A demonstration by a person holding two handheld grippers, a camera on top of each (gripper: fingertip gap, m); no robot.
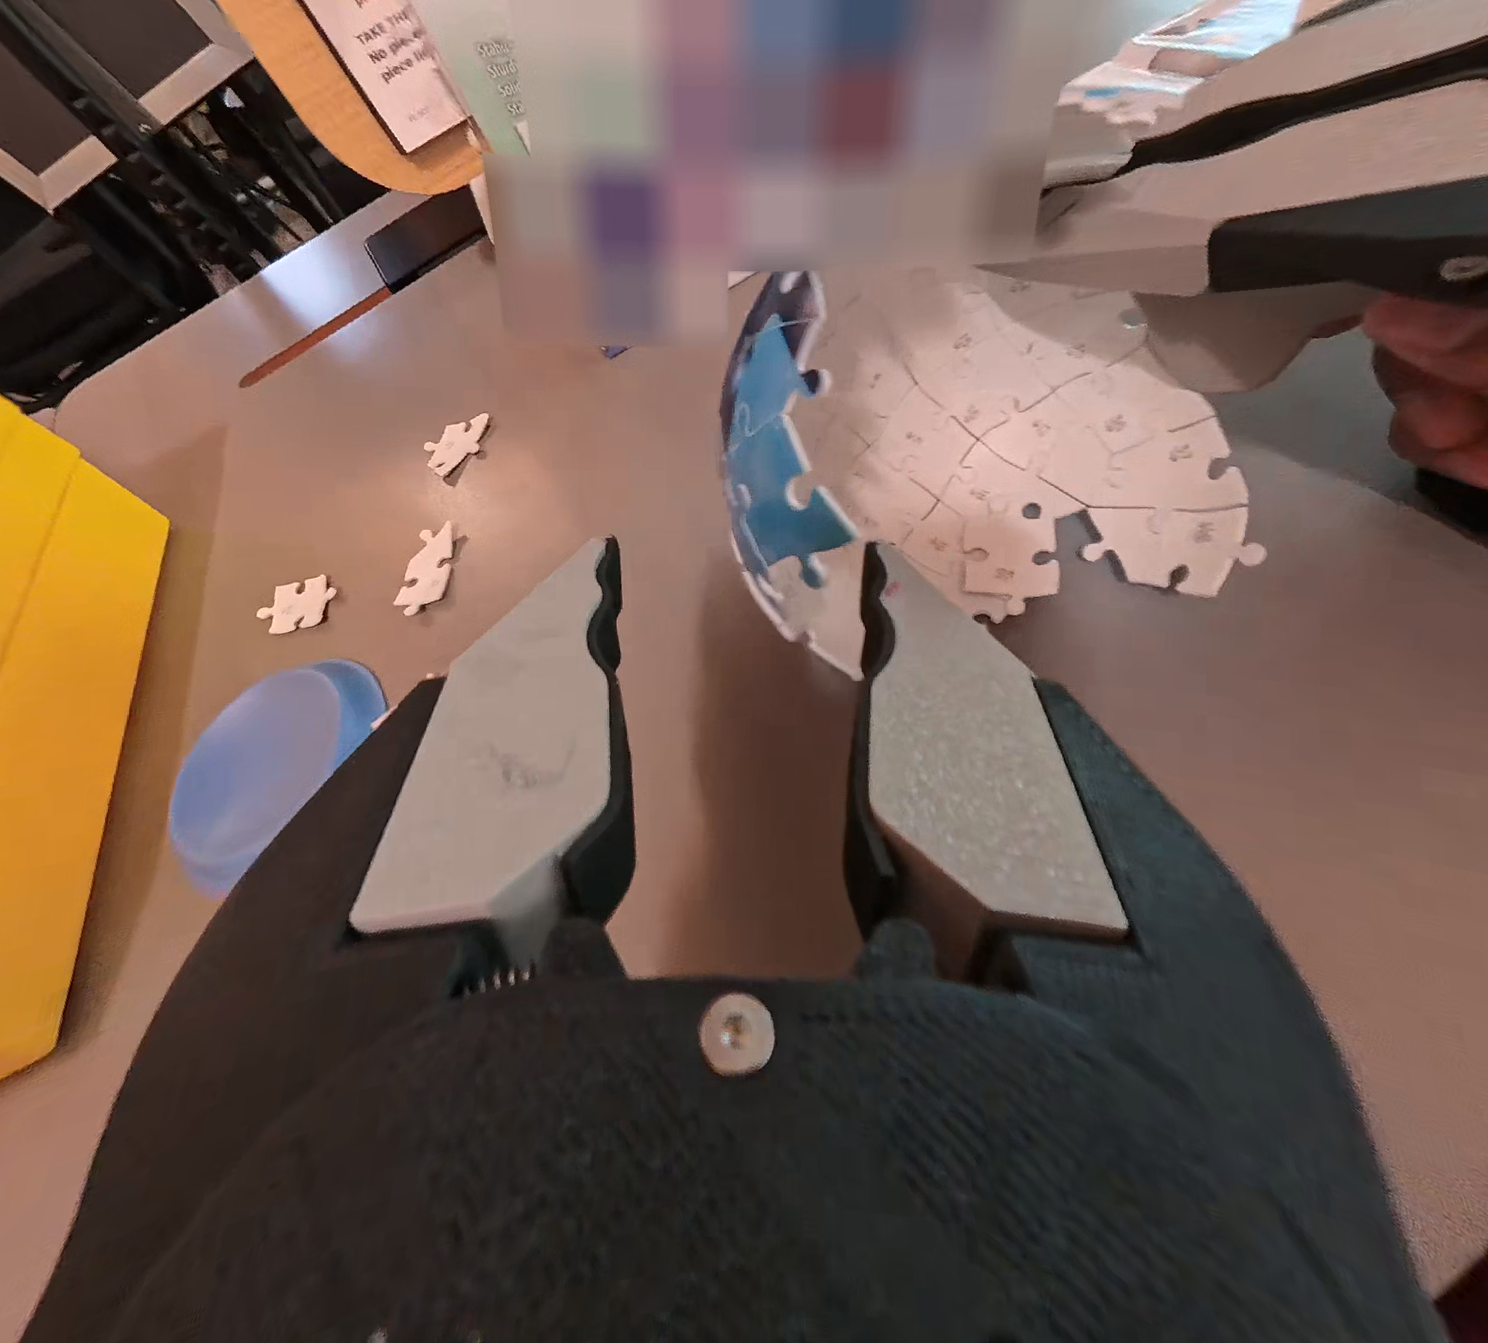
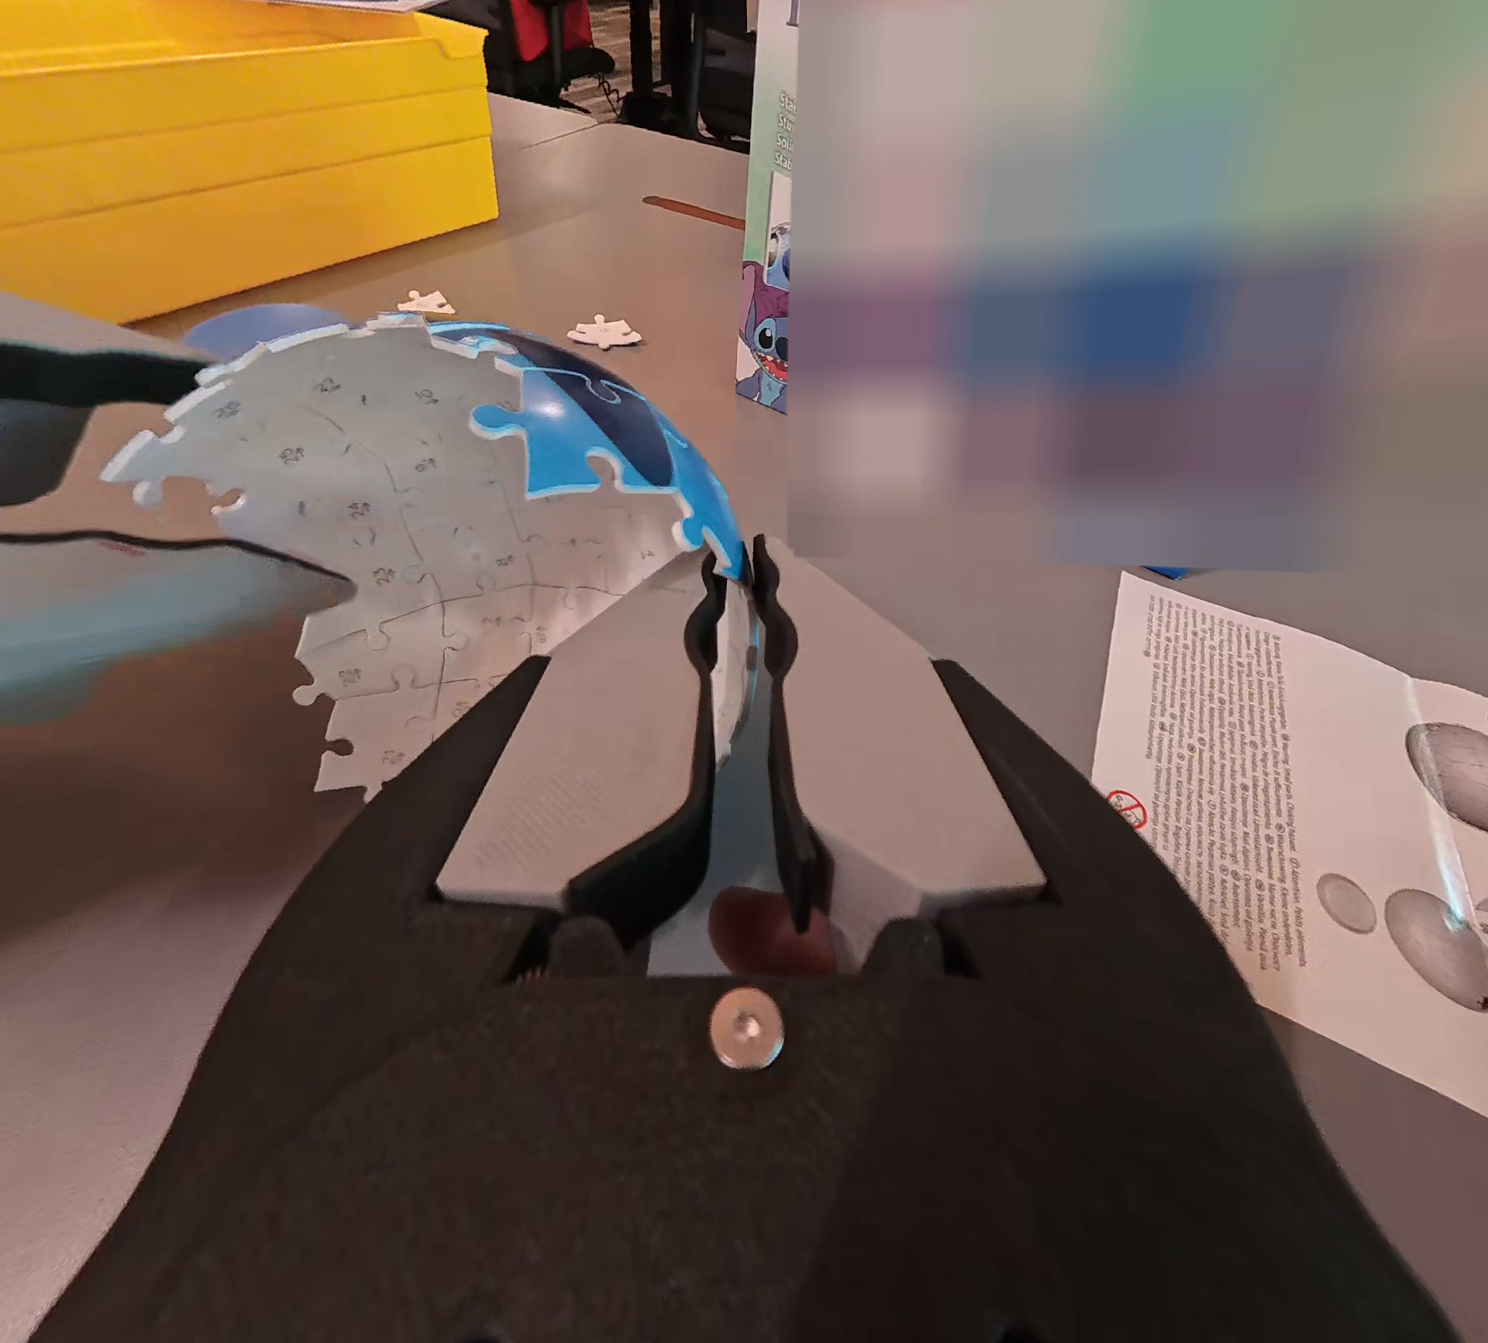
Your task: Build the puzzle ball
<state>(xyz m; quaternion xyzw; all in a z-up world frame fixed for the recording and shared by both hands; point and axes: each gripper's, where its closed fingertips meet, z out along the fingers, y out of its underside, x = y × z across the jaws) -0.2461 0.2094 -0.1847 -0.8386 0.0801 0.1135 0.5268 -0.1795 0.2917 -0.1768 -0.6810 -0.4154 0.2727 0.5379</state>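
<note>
We are pinching the rim of the half-built puzzle ball [image 2: 451,523] with our right tool [image 2: 734,564]. Our left tool [image 1: 741,564] is hanging open and empty beside it, above bare desk [image 1: 1208,781]. A blur is hiding the box behind.

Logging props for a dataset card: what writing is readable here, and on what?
Wording not copied; its bearers:
Puzzle box: large title, small print.
Leaflet: fine print, red sign.
Puzzle ball: small numbers on white piece backs.
Loose pieces: marks too small.
</note>
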